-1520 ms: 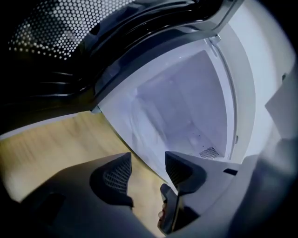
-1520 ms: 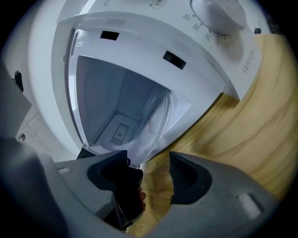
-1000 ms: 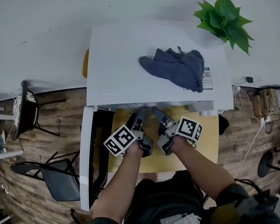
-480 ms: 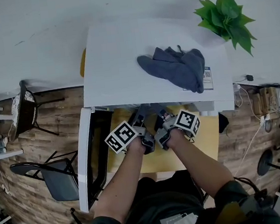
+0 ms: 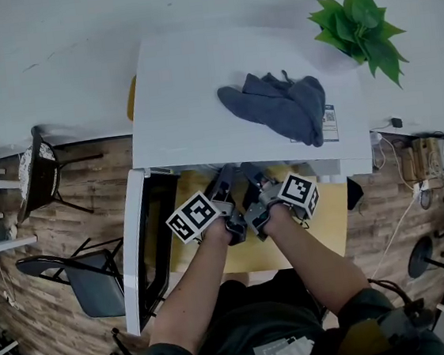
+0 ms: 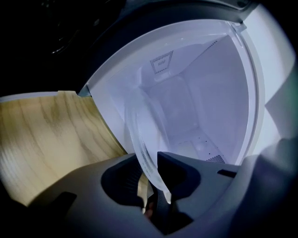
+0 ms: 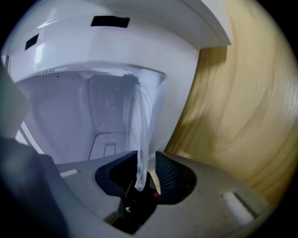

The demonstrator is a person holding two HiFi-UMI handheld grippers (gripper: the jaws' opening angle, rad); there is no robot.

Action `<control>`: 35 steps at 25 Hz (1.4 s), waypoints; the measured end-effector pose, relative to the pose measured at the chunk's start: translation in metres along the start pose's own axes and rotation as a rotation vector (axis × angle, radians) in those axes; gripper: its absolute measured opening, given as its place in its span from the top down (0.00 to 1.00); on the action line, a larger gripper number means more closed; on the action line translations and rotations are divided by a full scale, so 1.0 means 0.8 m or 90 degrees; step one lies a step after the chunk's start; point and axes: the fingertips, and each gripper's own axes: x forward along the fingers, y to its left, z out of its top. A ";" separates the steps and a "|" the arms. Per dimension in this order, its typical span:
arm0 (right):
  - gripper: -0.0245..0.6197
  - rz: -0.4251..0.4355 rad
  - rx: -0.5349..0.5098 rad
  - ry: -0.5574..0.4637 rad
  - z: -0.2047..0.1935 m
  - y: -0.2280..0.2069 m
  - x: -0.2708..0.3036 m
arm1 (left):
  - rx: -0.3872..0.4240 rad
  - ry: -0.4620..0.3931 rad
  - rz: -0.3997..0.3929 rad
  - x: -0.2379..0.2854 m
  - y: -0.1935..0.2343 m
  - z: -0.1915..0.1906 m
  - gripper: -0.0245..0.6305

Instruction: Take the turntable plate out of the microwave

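Note:
The white microwave [image 5: 187, 81] stands on a wooden table with its door [image 5: 137, 246] swung open to the left. Both grippers reach side by side into its opening. The clear glass turntable plate [image 6: 138, 128] stands tilted at the cavity mouth. My left gripper [image 6: 149, 168] has its jaws closing, and both pads meet the plate's rim. The plate's rim [image 7: 141, 121] also hangs between the jaws of my right gripper [image 7: 145, 175], which are closing too; a thin gap shows beside its ribbed pad [image 7: 168, 179]. In the head view the left gripper [image 5: 221, 182] and right gripper [image 5: 248, 181] hide the plate.
A crumpled blue cloth [image 5: 278, 107] lies on top of the microwave. A potted green plant [image 5: 356, 26] stands at the back right. The wooden table [image 5: 331, 216] shows under the hands. A dark folding chair [image 5: 83, 284] stands left of the open door.
The two hands have drawn closer together at the microwave mouth. The right gripper's marker cube has rolled and shifted slightly left.

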 end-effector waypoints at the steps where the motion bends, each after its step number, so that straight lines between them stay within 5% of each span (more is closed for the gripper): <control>1: 0.78 0.005 0.002 0.002 -0.002 0.002 -0.001 | 0.000 0.001 0.001 -0.001 -0.001 0.000 0.81; 7: 0.87 0.047 0.009 0.006 -0.006 0.007 -0.007 | -0.010 0.004 -0.008 -0.007 0.000 -0.006 0.82; 13: 0.89 0.157 -0.021 0.020 -0.009 0.028 -0.015 | -0.003 -0.006 -0.051 -0.014 -0.010 -0.010 0.82; 21: 0.90 0.193 -0.027 0.023 -0.009 0.046 -0.025 | -0.006 -0.036 -0.100 -0.015 -0.027 -0.004 0.83; 24: 0.90 0.202 -0.030 0.023 -0.010 0.052 -0.028 | -0.045 -0.051 -0.141 -0.019 -0.037 -0.005 0.85; 28: 0.90 0.211 -0.035 0.029 -0.012 0.056 -0.034 | -0.177 -0.069 -0.224 -0.022 -0.064 -0.015 0.86; 35: 0.89 0.226 -0.052 0.049 -0.020 0.061 -0.048 | -0.176 -0.086 -0.207 -0.035 -0.062 -0.027 0.86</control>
